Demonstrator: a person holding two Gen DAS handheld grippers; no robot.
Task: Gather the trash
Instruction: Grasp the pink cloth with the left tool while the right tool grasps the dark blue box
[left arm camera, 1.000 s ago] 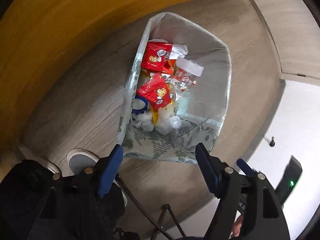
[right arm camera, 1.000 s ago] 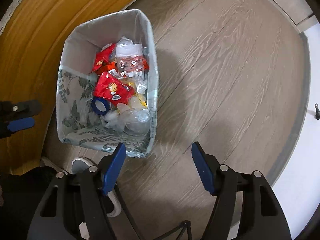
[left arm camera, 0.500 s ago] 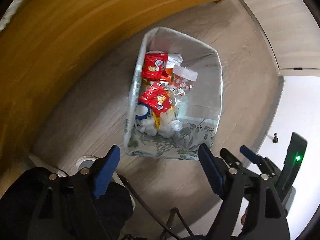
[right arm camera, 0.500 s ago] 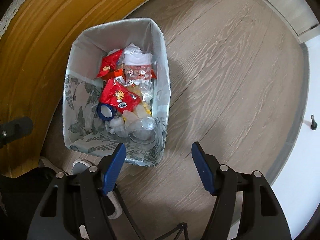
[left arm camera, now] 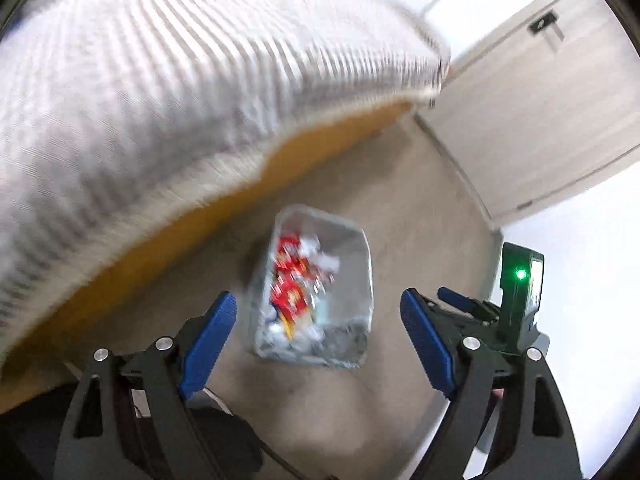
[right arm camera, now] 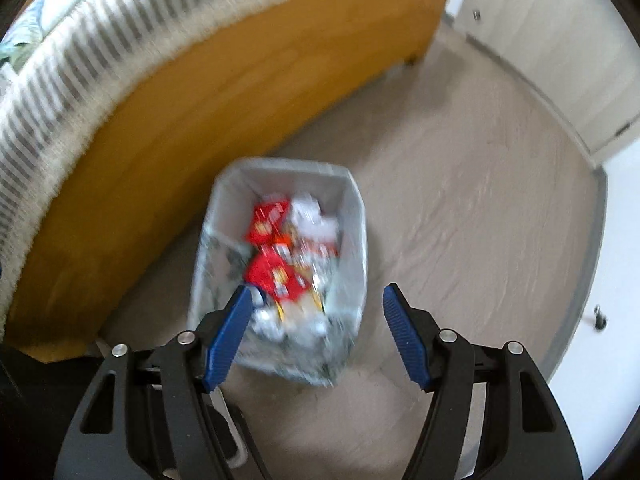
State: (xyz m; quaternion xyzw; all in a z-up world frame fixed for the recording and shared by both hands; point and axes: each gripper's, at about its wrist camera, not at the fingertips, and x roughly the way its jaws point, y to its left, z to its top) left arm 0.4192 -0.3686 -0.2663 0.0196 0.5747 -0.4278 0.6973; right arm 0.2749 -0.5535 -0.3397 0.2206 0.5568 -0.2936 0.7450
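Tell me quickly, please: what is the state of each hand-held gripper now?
Left hand-held gripper: jaws opening, nothing between them.
Right hand-held gripper: open, holding nothing.

Motion blur smears both views. Trash bin (left arm camera: 362, 280) contents unreadable: red wrappers (right arm camera: 276, 276) show no legible print, pale clutter beneath can't be identified. Striped bedding (left arm camera: 160, 80) cut off at frame edge. Right gripper (right arm camera: 316, 312) overlaps the bin's near rim.
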